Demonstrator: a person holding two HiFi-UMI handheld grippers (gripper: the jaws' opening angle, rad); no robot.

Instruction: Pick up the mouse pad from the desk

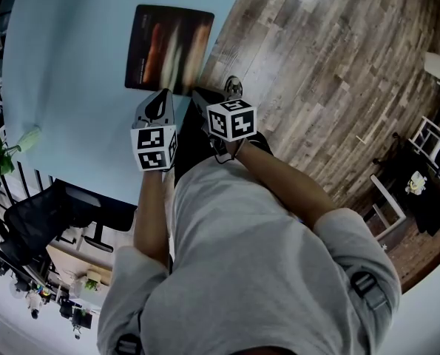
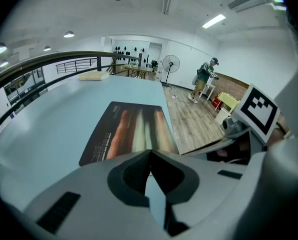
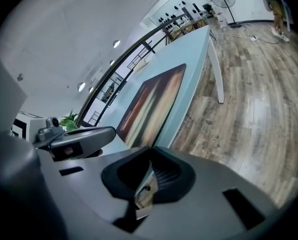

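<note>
- mouse pad (image 1: 168,49) lies flat on desk (image 1: 72,65), by its R edge, 12 o'clock of both grippers.
- R gripper (image 3: 150,150): jaws look nipped on pad's near corner, shallow bite.
- L gripper (image 2: 149,153): jaws pressed together, empty, just short of pad.
- Do: check bite depth, then peel corner up slowly; a thin edge prob slips if yanked.

- mouse pad (image 1: 169,49): smooth, dark printed top with a soft sheen
- table (image 1: 64,72): pale blue, smooth, matt
- floor (image 1: 330,65): grained wood planks, lightly glossy
- left tool (image 2: 147,153) and right tool (image 3: 150,151): matt grey plastic shells, black ribbed pads (image 2: 133,171)
- shirt (image 1: 264,272): plain grey cloth, matt
- railing (image 2: 63,59): dark, smooth metal
</note>
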